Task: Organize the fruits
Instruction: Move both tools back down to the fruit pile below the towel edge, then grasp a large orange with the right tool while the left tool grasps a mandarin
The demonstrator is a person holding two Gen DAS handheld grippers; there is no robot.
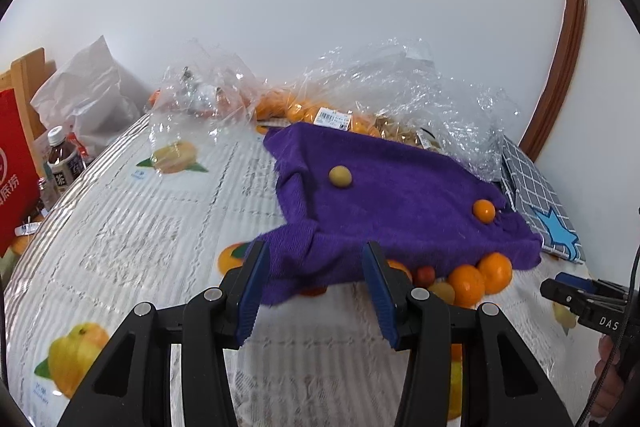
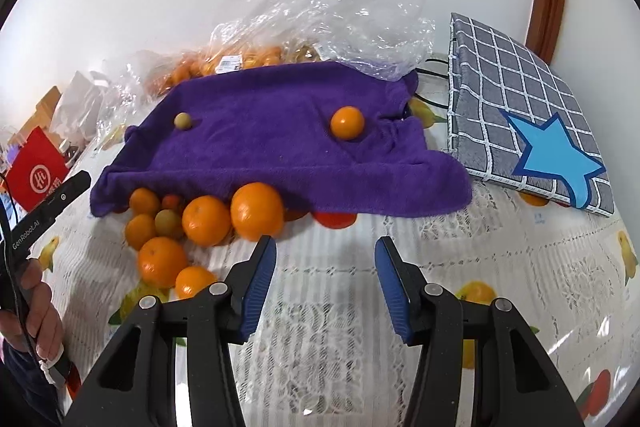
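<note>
A purple towel (image 2: 280,135) lies on the table; it also shows in the left wrist view (image 1: 400,195). On it sit a small yellow-green fruit (image 2: 183,120) (image 1: 340,177) and a small orange fruit (image 2: 347,123) (image 1: 484,211). Several oranges (image 2: 224,215) and small tomatoes lie at and under the towel's near edge (image 1: 476,277). My left gripper (image 1: 316,291) is open and empty, just before the towel's near corner. My right gripper (image 2: 326,287) is open and empty, a little short of the oranges. The right gripper's body shows at the left view's right edge.
Clear plastic bags with oranges (image 2: 240,59) lie behind the towel. A grey checked pouch with a blue star (image 2: 532,115) lies to the right. A red bag (image 1: 12,171), a bottle (image 1: 62,159) and a white bag (image 1: 92,95) stand at the left.
</note>
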